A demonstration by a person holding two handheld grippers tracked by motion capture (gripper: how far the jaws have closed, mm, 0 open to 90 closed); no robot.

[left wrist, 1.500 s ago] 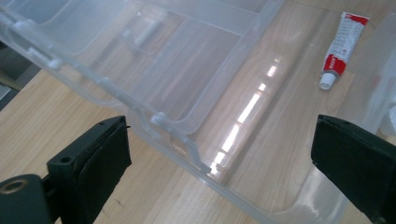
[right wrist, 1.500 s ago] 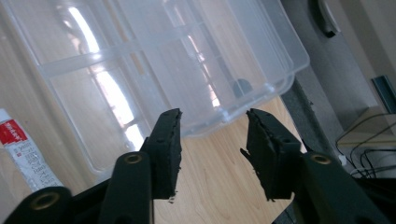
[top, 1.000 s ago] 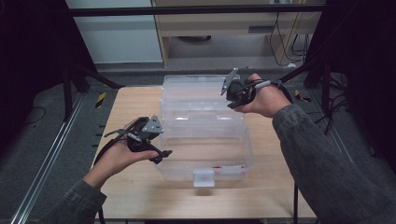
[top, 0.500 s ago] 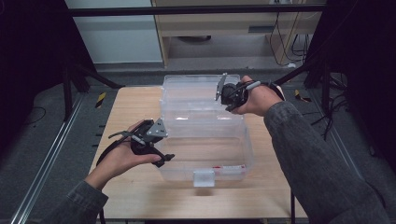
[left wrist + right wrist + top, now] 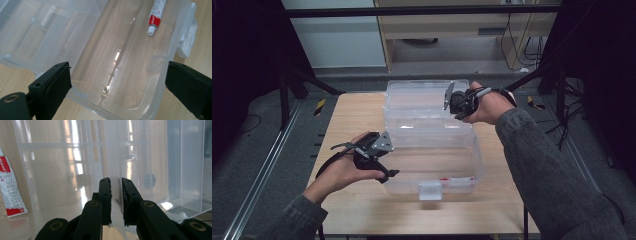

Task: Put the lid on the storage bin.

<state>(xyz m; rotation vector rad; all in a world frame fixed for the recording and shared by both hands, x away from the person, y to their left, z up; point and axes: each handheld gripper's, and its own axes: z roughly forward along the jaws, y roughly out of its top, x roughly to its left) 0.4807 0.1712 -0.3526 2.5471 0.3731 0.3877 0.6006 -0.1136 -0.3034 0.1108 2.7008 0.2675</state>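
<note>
A clear plastic box (image 5: pixel 432 155) sits open on the middle of the table (image 5: pixel 352 115), its lid (image 5: pixel 424 97) folded back on the far side. The right gripper (image 5: pixel 451 99) is at the lid's right edge; in the right gripper view its fingers (image 5: pixel 105 195) have just been closing and now pinch a thin clear wall of the lid (image 5: pixel 113 182) between them, with barely a gap left. The left gripper (image 5: pixel 384 167) is at the box's left near corner. In the left gripper view its fingers (image 5: pixel 53 82) stand wide apart, one on each side of the box's end wall (image 5: pixel 112 100), and I cannot tell whether they touch it.

A red and white tube (image 5: pixel 156 13) lies inside the box by the front wall, close to the white latch (image 5: pixel 430 190). In the right gripper view it (image 5: pixel 8 187) shows through the plastic at the left. It carries print, too small and blurred to read.

The table is light wood grain, standing on a grey floor (image 5: pixel 277 170). Behind it are a pale wooden bench (image 5: pixel 452 25), loose cables (image 5: pixel 519 45) and dark frame legs (image 5: pixel 287 85) on either side. A yellow and black striped bit (image 5: pixel 319 106) lies on the floor at the left.
</note>
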